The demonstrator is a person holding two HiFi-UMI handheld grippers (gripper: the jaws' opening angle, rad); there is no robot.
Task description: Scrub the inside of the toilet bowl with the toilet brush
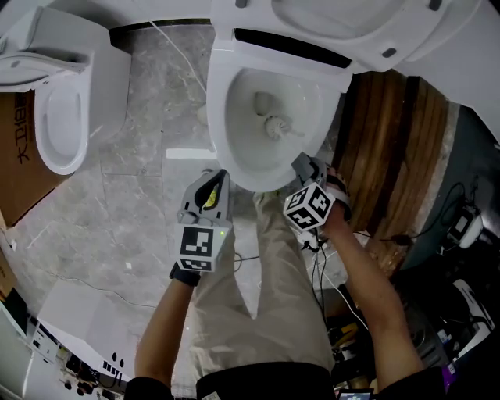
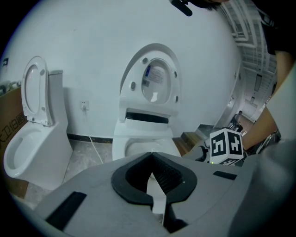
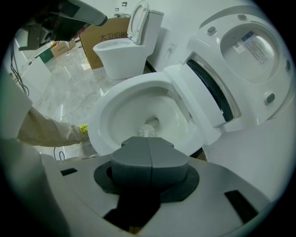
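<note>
Trousers (image 1: 273, 312) in khaki fill the near foreground, the person standing right up against the front of the bowl (image 1: 221, 117) with a forearm reaching out on each side.

The left gripper (image 1: 212, 187) hangs over the grey marble floor (image 1: 133, 211), just off the bowl's front-left rim and not touching it. In the left gripper view its black pads meet at the tips with nothing caught between them; a narrow slit behind the tips only lets the white bowl show through.

The right gripper (image 1: 303, 164) sits at the front-right rim, pointed down into the bowl. In the right gripper view its jaws are pressed together along a straight seam. The brush (image 1: 273, 125) has its white bristle head low inside the bowl, close by the drain opening, and its thin handle slants back up towards those jaws. From that gripper's own camera the bristle head (image 3: 148, 131) peeks out just beyond the closed tips, while the grip on the handle itself is covered by the pads.

The seat and lid (image 1: 351, 23) are raised against the wall. A second toilet (image 1: 55, 117) stands well apart to the left with its seat up too, a cardboard box (image 1: 19, 148) beside it. Dark wooden steps (image 1: 391, 148) lie to the right of the bowl.
</note>
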